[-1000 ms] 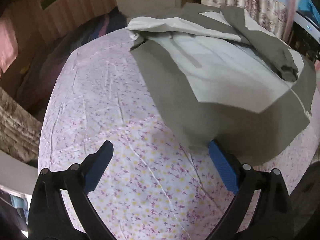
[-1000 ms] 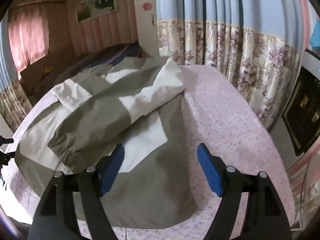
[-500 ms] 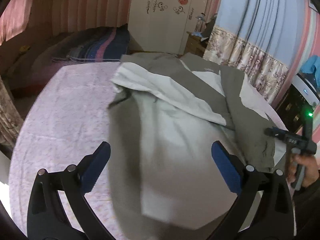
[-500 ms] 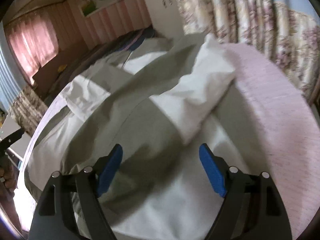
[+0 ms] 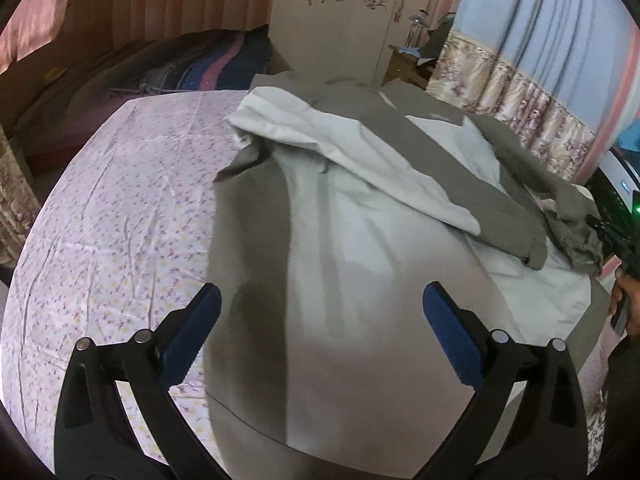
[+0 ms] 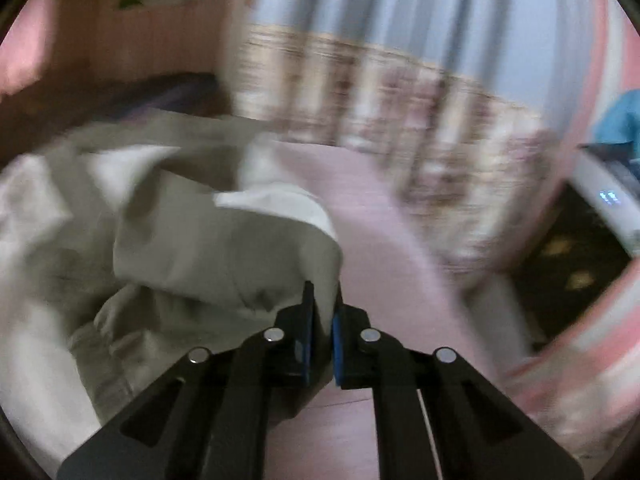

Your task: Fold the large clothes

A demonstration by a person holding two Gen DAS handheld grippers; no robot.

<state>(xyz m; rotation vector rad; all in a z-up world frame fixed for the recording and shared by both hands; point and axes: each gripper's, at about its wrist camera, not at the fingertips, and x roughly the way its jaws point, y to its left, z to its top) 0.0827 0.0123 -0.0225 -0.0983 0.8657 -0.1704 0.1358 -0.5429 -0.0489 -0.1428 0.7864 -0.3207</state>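
A large grey-and-white jacket (image 5: 360, 208) lies spread on a bed with a pink flowered sheet (image 5: 112, 208), its sleeves folded across the body. My left gripper (image 5: 320, 328) is open and empty, with its jaws wide over the jacket's near hem. In the blurred right wrist view my right gripper (image 6: 323, 312) is shut on a fold of the jacket (image 6: 224, 256) at its edge beside the bare sheet (image 6: 384, 240). The right gripper also shows at the far right of the left wrist view (image 5: 616, 240), held in a hand.
A striped blanket (image 5: 208, 68) lies beyond the bed's far edge. A white wardrobe (image 5: 340, 12) and flowered curtains (image 5: 520, 96) stand behind. A dark appliance (image 6: 600, 216) is at the right of the bed.
My right gripper went from open over the jacket to shut on a fold of it and is moving fast. My left gripper swung from the bare sheet to over the jacket's hem, still open.
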